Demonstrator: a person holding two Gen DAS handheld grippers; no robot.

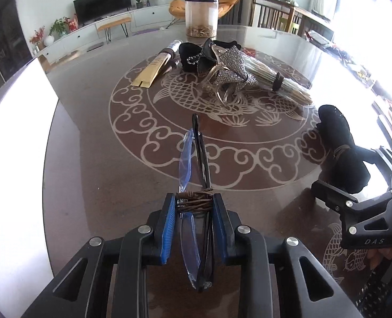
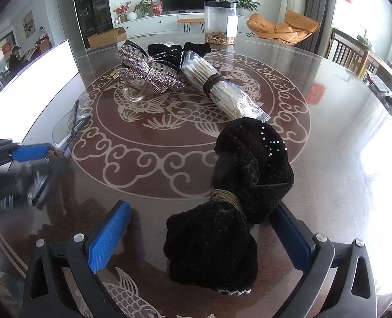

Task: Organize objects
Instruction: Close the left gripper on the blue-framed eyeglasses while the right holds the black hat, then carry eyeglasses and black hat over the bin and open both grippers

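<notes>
My left gripper (image 1: 194, 201) is shut on folded glasses (image 1: 196, 159) with clear lenses and black arms, bound with a brown band, held just above the table. They also show in the right wrist view (image 2: 71, 124) at the left. My right gripper (image 2: 204, 217) is open around a black velvet bundle (image 2: 238, 185) tied with a tan band, lying on the table; the bundle also shows in the left wrist view (image 1: 342, 151). The right pad touches it, the left pad stands apart.
A round glass-topped table (image 1: 103, 145) with a fish pattern. At its middle lie a rhinestone bow (image 2: 148, 74), a black fabric piece (image 2: 169, 53), a bagged bundle of cotton swabs (image 2: 217, 84) and a gold packet (image 1: 153, 71). A clear jar (image 1: 201, 16) stands behind.
</notes>
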